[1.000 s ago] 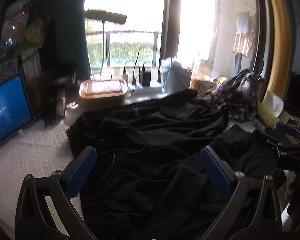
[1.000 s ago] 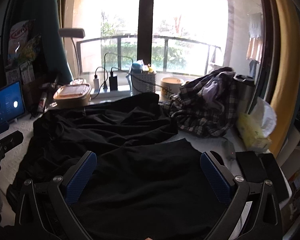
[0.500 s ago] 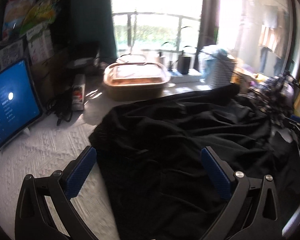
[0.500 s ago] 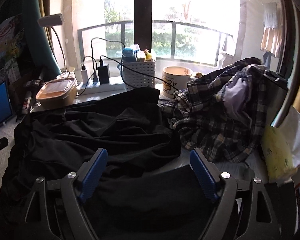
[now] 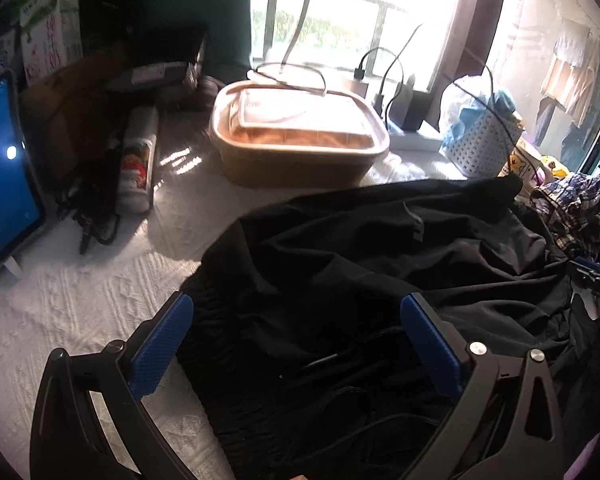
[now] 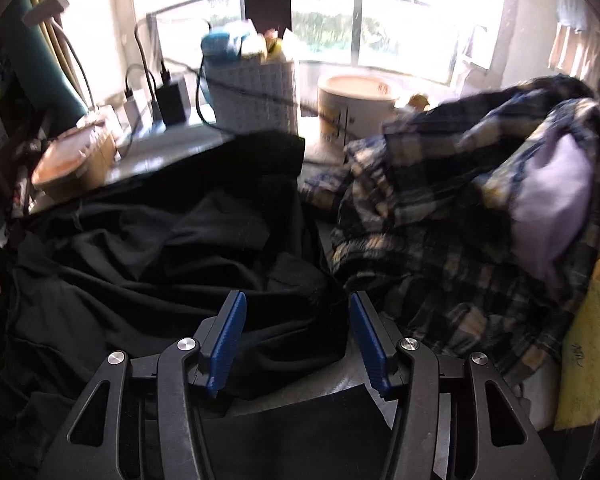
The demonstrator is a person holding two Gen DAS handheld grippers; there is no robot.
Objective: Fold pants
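lidded tan container (image 5: 300, 140) by the window | white perforated basket (image 6: 256, 92) beside a cream tub (image 6: 354, 110) | plaid garment heap (image 6: 460, 216) at right | blue-lit tablet (image 5: 0, 176) at left | white textured cloth (image 5: 60, 300) underneath

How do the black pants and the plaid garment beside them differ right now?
The black pants are plain black; the plaid garment is checked blue and cream. The pants spread low and rumpled across the white table cover; the plaid garment is heaped higher at their right. The right gripper, half open, straddles a pants fold; the plaid garment is untouched. Neither is folded.
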